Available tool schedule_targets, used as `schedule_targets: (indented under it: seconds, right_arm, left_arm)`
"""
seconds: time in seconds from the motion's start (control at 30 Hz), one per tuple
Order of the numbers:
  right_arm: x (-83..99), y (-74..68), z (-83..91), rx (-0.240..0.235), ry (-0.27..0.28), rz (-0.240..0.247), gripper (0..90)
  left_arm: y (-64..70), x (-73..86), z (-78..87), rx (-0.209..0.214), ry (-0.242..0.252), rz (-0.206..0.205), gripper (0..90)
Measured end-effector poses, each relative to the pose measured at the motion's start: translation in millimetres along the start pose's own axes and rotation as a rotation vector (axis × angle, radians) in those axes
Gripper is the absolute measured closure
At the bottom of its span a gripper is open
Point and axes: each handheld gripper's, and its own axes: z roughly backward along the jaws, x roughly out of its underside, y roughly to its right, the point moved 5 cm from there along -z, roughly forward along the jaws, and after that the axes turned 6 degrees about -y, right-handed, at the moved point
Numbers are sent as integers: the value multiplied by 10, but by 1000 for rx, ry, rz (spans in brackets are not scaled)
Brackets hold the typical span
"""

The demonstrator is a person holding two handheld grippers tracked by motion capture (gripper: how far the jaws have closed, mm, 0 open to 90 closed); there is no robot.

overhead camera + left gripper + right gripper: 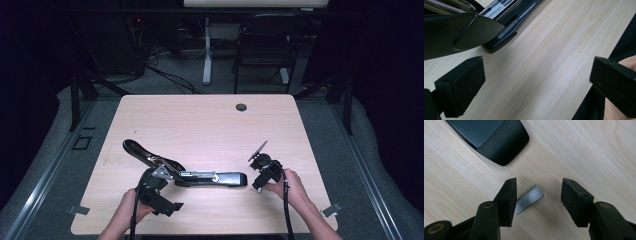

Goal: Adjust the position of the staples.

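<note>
The right gripper (537, 202) has its jaws wide, straddling a strip of staples (530, 198) flat on the worktop (599, 150), set to pinch it for loading. Its near end hides behind one jaw. Just beyond lies the stapler (200, 176), swung open with its channel bared. The left gripper (536, 87), jaws wide and empty, waits beside the stapler, probably to steady it.

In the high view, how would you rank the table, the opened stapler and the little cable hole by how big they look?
1. Light wooden table
2. Black stapler, opened out flat
3. Small round dark cable hole in the tabletop

The gaps are plain; nearness to the camera does not blur this order.
</note>
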Motion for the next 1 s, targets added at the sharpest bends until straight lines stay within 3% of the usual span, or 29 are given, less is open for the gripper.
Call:
schedule_targets:
  seconds: [0.17, 0.2, 0.3, 0.37, 0.47, 0.63, 0.67, 0.77, 0.8, 0.9, 1.0]
  right_arm:
    - [32, 48, 11, -10, -17, -9, 542]
    - [32, 38, -4, -23, 3, -29, 553]
    - [50, 85, 29, -32, -34, -21, 591]
    - [50, 109, 37, -47, -7, -50, 610]
    - [44, 140, 58, -56, -26, -46, 619]
    - [-15, 81, 45, -87, -45, -34, 673]
    - [-33, 67, 29, -86, -27, -50, 675]
    - [-55, 76, 47, -70, -62, -48, 700]
    - [-67, 56, 21, -76, -30, -80, 710]
    - [-65, 64, 22, -72, -72, -67, 720]
    - [-67, 56, -14, -82, -53, -91, 740]
  left_arm:
    - [0, 0, -3, 0, -2, 2, 3]
    - [0, 0, -3, 0, -2, 2, 3]
    - [0, 0, -4, -1, -5, 0, 3]
    - [0, 0, -7, -1, -6, -1, 3]
    - [3, -2, -15, 1, -10, -3, 3]
    - [8, -3, -19, 0, -14, -6, 3]
    - [7, -2, -18, 1, -14, -6, 3]
    - [5, -1, -18, 3, -13, -5, 3]
    - [5, -1, -19, 3, -14, -6, 3]
    - [5, -1, -20, 4, -15, -4, 2]
    - [3, -1, -21, 4, -18, -4, 2]
